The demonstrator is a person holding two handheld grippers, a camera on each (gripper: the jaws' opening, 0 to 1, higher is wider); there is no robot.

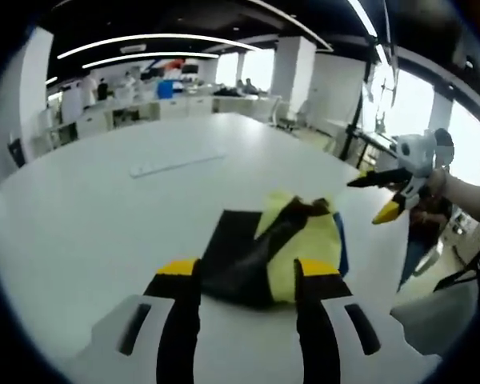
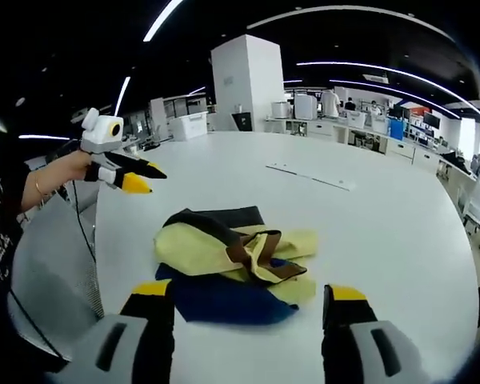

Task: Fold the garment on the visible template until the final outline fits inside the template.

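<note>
A crumpled yellow garment (image 1: 304,240) with dark trim lies on the white table (image 1: 104,208). A black flat piece (image 1: 232,232) spreads out from under it on one side, and a blue sheet (image 2: 224,302) shows under it on the other. In the right gripper view the garment (image 2: 216,248) sits just beyond my jaws. My left gripper (image 1: 248,270) is open just short of the pile, with nothing between its jaws. My right gripper (image 2: 250,294) is also open and empty. A hand holds the right gripper (image 1: 384,196) in the air beyond the table's edge, and the left gripper (image 2: 140,178) hovers likewise.
A thin white strip (image 1: 176,166) lies flat further along the table, also seen as the white strip (image 2: 308,176). A grey chair (image 2: 56,264) stands by the table's edge. Desks, pillars and people fill the office behind.
</note>
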